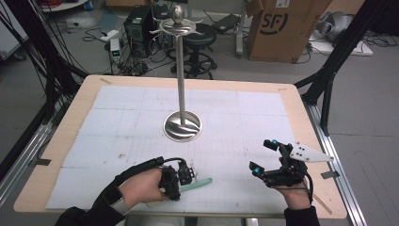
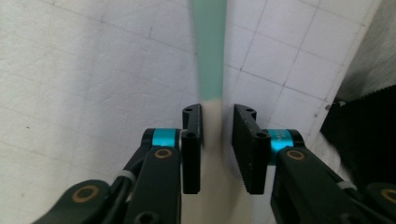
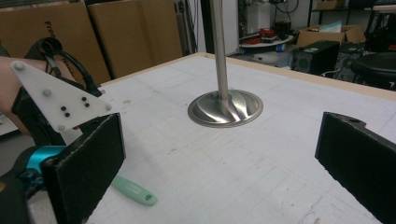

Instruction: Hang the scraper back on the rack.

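A utensil with a mint-green handle (image 1: 197, 184) and a beige front part lies low over the white mat near the table's front edge. My left gripper (image 1: 184, 173) is shut on the utensil, and the handle (image 2: 208, 56) runs away from its jaws. In the left gripper view the jaws (image 2: 217, 140) press the beige part. My right gripper (image 1: 263, 156) hovers at the front right, wide open and holding nothing. In the right gripper view the handle's end (image 3: 135, 191) rests on the mat beside the left gripper (image 3: 51, 105).
A tall metal stand (image 1: 182, 126) with curved hooks at its top rises from a round base (image 3: 225, 108) at the mat's middle. The wooden table (image 1: 301, 101) edges the gridded mat. A cardboard box (image 1: 282, 26), a stool and cables lie behind.
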The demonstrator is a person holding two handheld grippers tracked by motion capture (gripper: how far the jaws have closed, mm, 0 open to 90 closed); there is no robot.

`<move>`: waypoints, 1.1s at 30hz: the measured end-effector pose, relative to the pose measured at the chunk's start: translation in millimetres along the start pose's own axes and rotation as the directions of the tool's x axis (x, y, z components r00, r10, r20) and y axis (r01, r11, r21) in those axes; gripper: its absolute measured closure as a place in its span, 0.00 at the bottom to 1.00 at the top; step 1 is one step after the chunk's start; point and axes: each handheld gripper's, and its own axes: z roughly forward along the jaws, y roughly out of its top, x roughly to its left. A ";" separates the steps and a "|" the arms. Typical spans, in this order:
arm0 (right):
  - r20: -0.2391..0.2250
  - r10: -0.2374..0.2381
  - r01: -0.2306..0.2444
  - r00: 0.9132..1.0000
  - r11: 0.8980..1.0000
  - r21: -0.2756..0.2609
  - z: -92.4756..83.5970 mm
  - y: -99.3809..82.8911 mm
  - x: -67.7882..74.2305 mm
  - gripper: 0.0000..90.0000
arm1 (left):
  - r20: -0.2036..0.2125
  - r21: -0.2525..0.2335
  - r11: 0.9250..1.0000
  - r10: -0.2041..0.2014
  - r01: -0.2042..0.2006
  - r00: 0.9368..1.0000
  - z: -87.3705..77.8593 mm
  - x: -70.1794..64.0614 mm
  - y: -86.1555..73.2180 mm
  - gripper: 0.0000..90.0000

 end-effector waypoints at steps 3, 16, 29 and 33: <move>-0.001 -0.001 0.001 1.000 1.000 0.000 -1.1 0.0 0.0 0.00 | 0.012 -0.010 1.000 -0.006 0.006 1.000 0.0 1.5 -1.2 0.89; 0.000 -0.002 0.002 1.000 1.000 0.007 1.0 -1.2 0.0 0.00 | 0.054 -0.339 0.937 -0.075 0.089 0.996 -25.7 19.2 -41.4 0.90; -0.007 -0.002 0.002 1.000 1.000 0.012 4.9 -2.7 1.9 0.00 | 0.165 -0.715 0.647 -0.211 0.264 0.964 -66.1 57.1 -92.5 0.90; -0.007 -0.002 0.002 1.000 1.000 0.012 4.9 -3.3 1.0 0.00 | 0.173 -0.773 0.568 -0.240 0.283 0.955 -79.4 67.9 -105.4 0.90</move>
